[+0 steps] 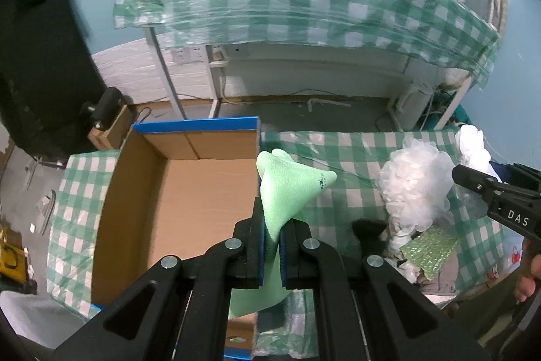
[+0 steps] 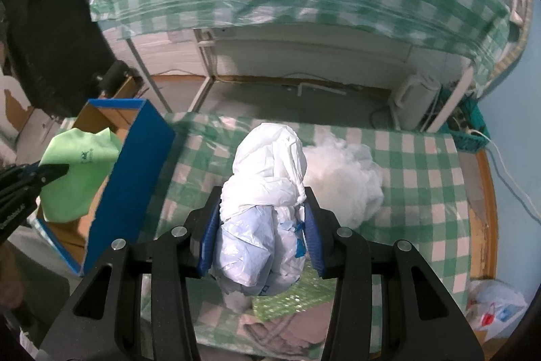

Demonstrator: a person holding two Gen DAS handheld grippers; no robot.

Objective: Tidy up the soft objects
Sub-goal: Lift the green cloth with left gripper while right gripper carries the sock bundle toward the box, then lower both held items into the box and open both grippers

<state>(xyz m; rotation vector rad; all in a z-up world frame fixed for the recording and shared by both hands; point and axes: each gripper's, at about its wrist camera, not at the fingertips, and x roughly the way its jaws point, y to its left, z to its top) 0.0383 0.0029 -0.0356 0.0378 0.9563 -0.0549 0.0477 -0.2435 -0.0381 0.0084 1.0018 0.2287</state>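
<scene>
green sock (image 1: 284,192) beside cardboard box (image 1: 175,185), mesh puff (image 1: 416,188) near

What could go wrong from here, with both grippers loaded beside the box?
1. The left gripper pinches the green sock near its middle, right over the cardboard box wall; released here, it might drape over the edge.
2. The right gripper squeezes a slippery, bulging plastic bag bundle; it could slide out.
3. Carrying it to the box risks bumping the left gripper.
</scene>
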